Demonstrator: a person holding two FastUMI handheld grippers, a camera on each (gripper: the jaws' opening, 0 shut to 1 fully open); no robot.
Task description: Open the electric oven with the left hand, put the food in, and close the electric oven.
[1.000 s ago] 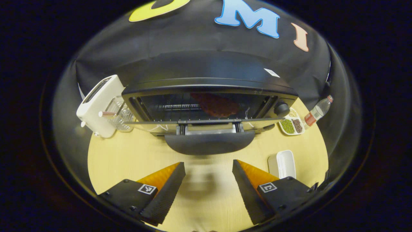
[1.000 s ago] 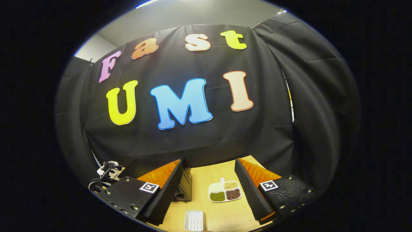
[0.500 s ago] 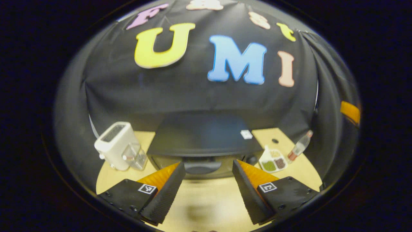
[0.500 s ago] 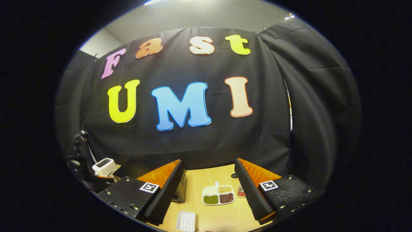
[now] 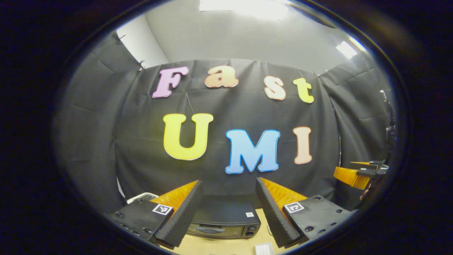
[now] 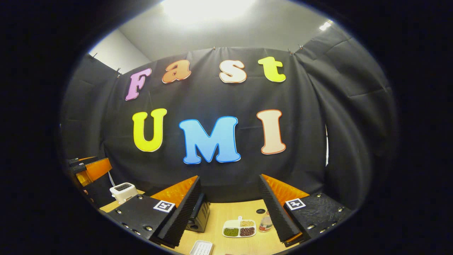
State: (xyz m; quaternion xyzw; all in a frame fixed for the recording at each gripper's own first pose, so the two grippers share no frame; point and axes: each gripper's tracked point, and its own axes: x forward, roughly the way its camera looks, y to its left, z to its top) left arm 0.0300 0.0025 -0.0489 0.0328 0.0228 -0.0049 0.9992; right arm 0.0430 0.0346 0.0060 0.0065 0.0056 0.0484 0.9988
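Note:
The black electric oven (image 5: pixel 223 222) sits low in the left gripper view, some way off, with its door closed and its handle facing me. My left gripper (image 5: pixel 228 212) is held high and back from it, open, nothing between its fingers. In the right gripper view the oven's side (image 6: pixel 201 214) peeks out beside one finger. My right gripper (image 6: pixel 230 209) is open too, raised above the wooden table (image 6: pixel 230 216). Each view catches the other gripper at its edge: the right gripper (image 5: pixel 350 170) and the left gripper (image 6: pixel 90 166).
A white toaster (image 6: pixel 123 191) stands left of the oven. A divided plate of beans (image 6: pixel 239 229) and a small bottle (image 6: pixel 265 223) sit to the oven's right. A white ribbed tray (image 6: pixel 201 248) lies near the table's front edge.
The oven door, partly open a second ago with brown food inside, is closed. The left gripper has pulled back and risen, tilting up; the right gripper has also tilted upward.

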